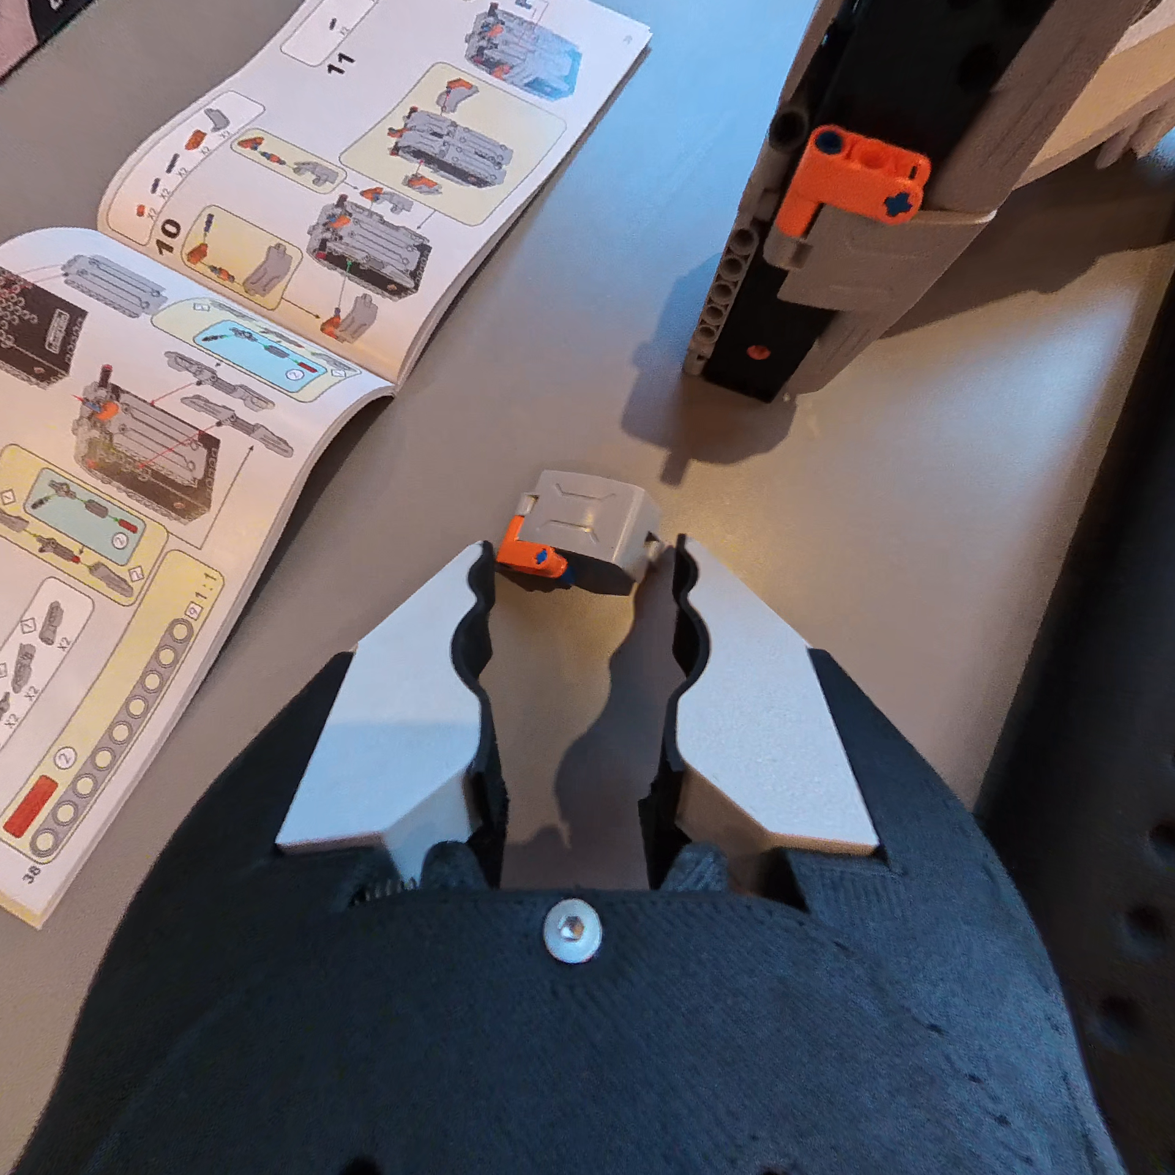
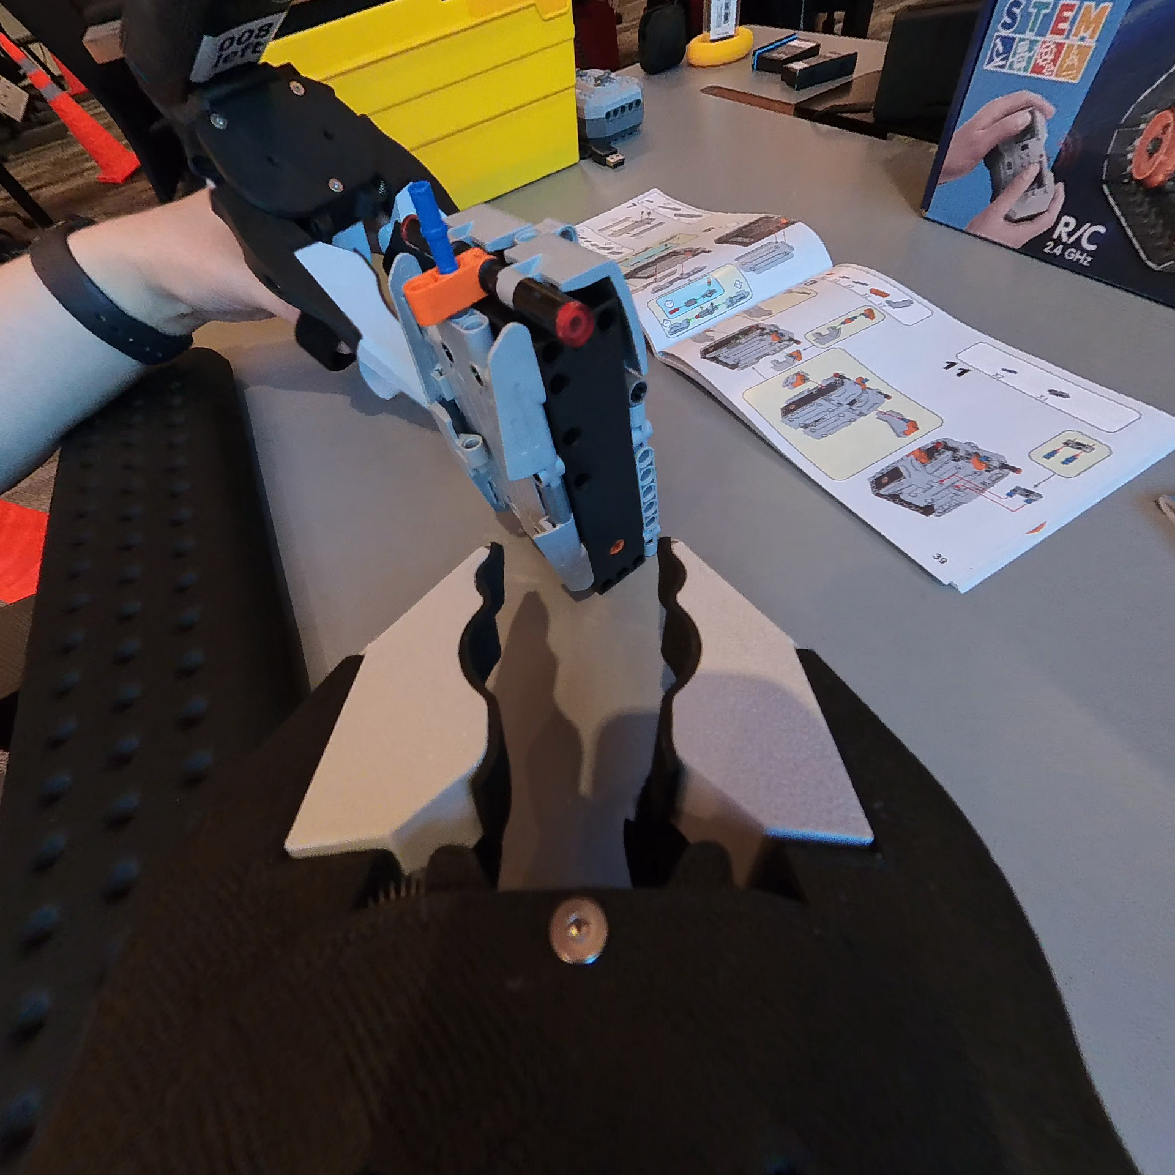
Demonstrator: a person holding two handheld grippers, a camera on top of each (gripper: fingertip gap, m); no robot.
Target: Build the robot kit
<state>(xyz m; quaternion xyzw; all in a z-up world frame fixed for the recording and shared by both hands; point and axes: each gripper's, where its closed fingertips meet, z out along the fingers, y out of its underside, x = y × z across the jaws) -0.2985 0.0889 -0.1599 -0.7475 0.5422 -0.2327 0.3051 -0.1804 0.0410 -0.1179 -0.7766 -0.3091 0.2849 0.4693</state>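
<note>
Grey table (image 1: 572, 318) in a room with clutter at its far edge: a yellow bin (image 2: 458, 82) and a blue product box (image 2: 1049, 127) toward the far right corner. An open instruction booklet (image 1: 210, 356) lies flat on the surface, left of the left gripper.

Left gripper (image 1: 582, 553): jaws moderately apart, holding nothing. A small grey panel piece with an orange connector (image 1: 578, 528) lies on the table just beyond its fingertips, partly between them; contact cannot be confirmed.

Right gripper (image 2: 578, 559): jaws moderately apart, empty. A tall grey-and-black brick assembly (image 2: 553, 413) stands tilted on the table, its lower end just ahead of the fingertips. An orange connector (image 2: 448, 292) and blue pin (image 2: 432, 222) sit at its top. The left gripper appears behind it with a person's hand (image 2: 159, 267).
</note>
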